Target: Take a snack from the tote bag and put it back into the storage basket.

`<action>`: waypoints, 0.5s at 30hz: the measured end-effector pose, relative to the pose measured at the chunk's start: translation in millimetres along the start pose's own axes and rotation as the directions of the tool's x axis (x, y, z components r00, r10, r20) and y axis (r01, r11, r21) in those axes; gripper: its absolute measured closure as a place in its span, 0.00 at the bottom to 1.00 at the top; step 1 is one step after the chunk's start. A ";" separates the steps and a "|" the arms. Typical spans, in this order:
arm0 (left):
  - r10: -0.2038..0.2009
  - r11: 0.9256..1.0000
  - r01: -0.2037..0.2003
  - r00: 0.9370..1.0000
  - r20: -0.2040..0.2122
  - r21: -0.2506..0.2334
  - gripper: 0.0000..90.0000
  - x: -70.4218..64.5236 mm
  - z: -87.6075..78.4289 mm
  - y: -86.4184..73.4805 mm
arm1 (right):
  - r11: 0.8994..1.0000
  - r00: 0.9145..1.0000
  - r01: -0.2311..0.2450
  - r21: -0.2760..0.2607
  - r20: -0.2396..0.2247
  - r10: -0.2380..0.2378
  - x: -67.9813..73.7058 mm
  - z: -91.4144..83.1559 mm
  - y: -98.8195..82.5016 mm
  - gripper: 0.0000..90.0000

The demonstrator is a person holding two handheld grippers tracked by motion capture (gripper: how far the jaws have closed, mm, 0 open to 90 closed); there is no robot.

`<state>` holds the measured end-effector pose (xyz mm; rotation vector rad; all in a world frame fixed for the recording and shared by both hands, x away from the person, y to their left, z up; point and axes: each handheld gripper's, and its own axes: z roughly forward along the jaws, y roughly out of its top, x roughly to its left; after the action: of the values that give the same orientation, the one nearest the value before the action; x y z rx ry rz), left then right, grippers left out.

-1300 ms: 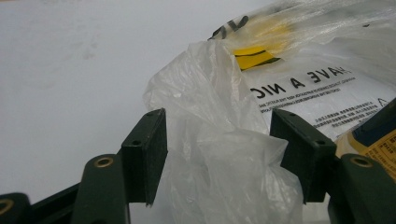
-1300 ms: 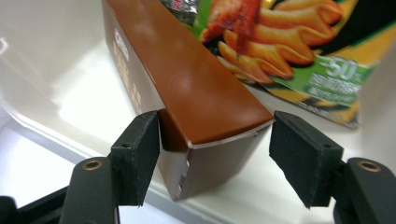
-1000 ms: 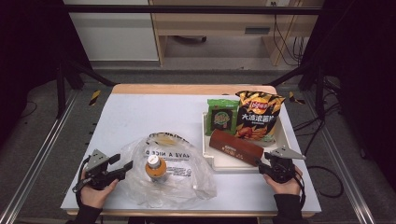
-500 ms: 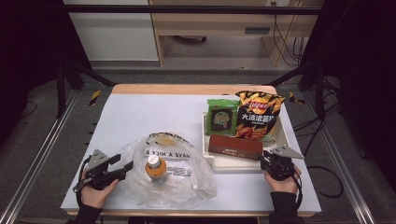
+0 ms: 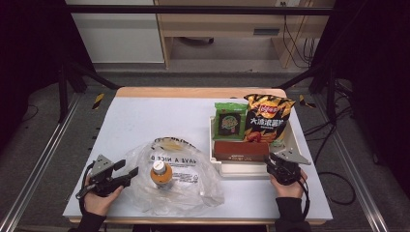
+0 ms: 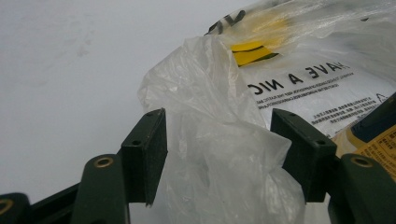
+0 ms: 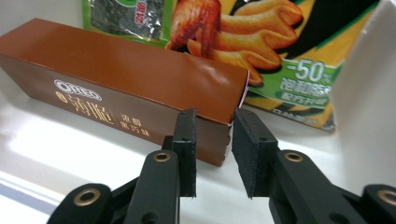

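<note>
A pale table (image 5: 145, 121) sits under the camera, dark rails either side, a wooden desk behind. On the right stands a white tray (image 5: 244, 169) carrying a green snack packet (image 5: 228, 122), an orange crisp bag (image 5: 267, 118) and, across its front, a brown biscuit box (image 5: 241, 150). The right gripper (image 5: 276, 163) is at that box's right end, and its jaws have just been closing: in the right gripper view the box's corner (image 7: 219, 135) sits between the two pads, one pad laid against the box's front face, the other just off the end flap, so whether they truly clamp it I cannot tell. Over on the left, a clear plastic bag (image 5: 183, 179) lies crumpled near the front edge with an orange-capped bottle (image 5: 160, 174) inside. The left gripper (image 5: 126, 175) holds its jaws spread wide, a fold of bag film (image 6: 215, 154) bulging up between them.
</note>
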<state>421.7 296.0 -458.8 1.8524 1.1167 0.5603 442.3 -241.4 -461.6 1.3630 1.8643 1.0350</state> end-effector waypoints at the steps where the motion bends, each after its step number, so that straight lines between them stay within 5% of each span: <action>1: 0.000 1.000 0.000 1.000 0.000 0.000 0.41 -0.1 0.1 0.0 | 1.000 1.000 0.000 -0.003 -0.005 0.000 0.9 1.5 0.2 0.77; 15: 0.007 1.000 -0.007 1.000 0.005 -0.003 0.41 -0.3 -0.2 0.3 | 1.000 1.000 -0.005 -0.011 -0.017 0.004 2.1 5.7 1.7 0.75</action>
<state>421.6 295.8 -458.5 1.8548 1.1065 0.5608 447.2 -237.7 -463.2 1.3569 1.8658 1.0603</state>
